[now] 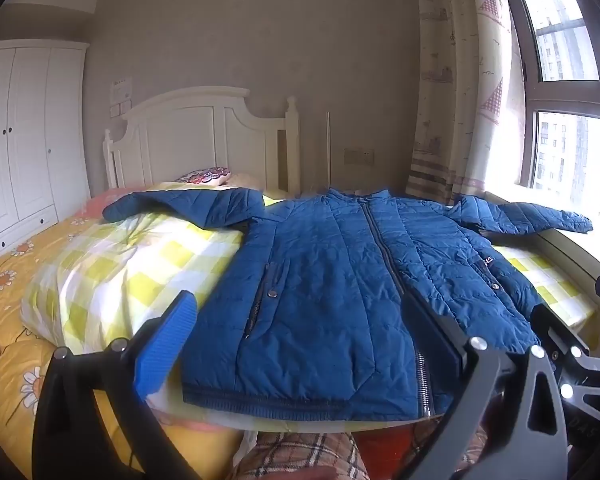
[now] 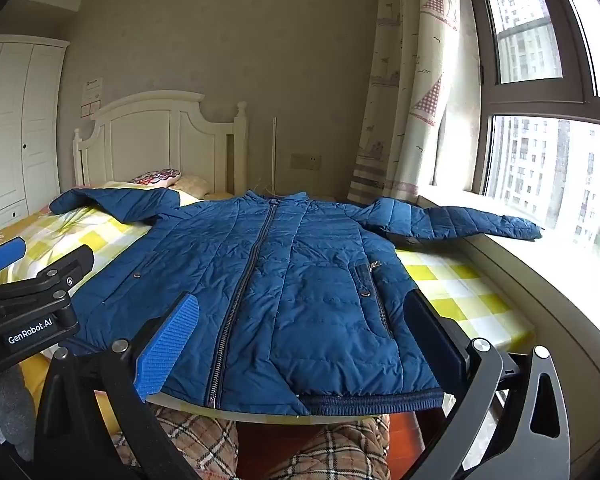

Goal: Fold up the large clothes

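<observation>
A blue quilted jacket [image 1: 332, 288] lies front up and zipped on the bed, hem towards me, both sleeves spread out sideways; it also shows in the right wrist view [image 2: 284, 292]. Its right sleeve [image 2: 472, 220] rests on the window sill. My left gripper [image 1: 300, 344] is open and empty, hovering above the hem on the jacket's left half. My right gripper [image 2: 300, 344] is open and empty, hovering above the hem on the right half. The left gripper's body [image 2: 32, 300] shows at the left of the right wrist view.
The jacket lies on a yellow-checked quilt [image 1: 132, 264] over a flowered yellow sheet [image 1: 8, 280]. A white headboard [image 1: 196, 136] and a pillow [image 1: 206, 175] are at the far end. A wardrobe [image 1: 20, 140] stands left, a window sill [image 2: 540, 280] and curtain [image 2: 412, 80] right. Plaid-clad legs [image 2: 320, 452] are below.
</observation>
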Demonstrator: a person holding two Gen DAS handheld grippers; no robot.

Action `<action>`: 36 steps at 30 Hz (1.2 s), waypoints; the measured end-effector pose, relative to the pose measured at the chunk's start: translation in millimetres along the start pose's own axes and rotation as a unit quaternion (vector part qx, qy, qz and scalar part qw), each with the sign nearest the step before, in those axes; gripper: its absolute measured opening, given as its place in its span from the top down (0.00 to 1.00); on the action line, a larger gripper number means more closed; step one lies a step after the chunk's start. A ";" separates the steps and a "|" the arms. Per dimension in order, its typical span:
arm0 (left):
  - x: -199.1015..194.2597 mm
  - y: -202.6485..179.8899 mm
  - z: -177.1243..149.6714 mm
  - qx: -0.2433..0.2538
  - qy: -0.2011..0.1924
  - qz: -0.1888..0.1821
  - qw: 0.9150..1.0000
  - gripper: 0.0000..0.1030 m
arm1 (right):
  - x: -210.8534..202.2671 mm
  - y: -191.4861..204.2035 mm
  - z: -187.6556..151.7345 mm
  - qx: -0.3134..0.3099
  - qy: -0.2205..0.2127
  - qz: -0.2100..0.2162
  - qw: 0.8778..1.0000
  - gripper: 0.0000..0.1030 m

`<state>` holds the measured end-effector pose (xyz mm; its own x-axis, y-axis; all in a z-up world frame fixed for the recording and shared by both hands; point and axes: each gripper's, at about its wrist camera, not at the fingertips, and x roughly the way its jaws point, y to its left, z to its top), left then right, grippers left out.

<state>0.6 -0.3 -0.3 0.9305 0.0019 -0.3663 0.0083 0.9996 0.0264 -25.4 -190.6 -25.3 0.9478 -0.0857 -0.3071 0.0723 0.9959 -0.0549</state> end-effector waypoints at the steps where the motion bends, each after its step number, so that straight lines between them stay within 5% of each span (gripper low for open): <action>1: 0.2 0.1 0.0 -0.001 0.002 0.000 1.000 0.02 | 0.0 -0.2 0.3 0.000 0.000 0.000 1.000 0.05; 36: 0.5 8.0 -1.9 0.003 -0.002 0.005 1.000 0.02 | 5.4 0.4 -5.6 0.007 0.015 0.014 1.000 0.05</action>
<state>0.5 7.8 -2.0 0.9321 0.0111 -0.3620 0.0016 0.9994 0.0347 -22.0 -190.8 -32.2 0.9398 -0.0580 -0.3369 0.0498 0.9982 -0.0331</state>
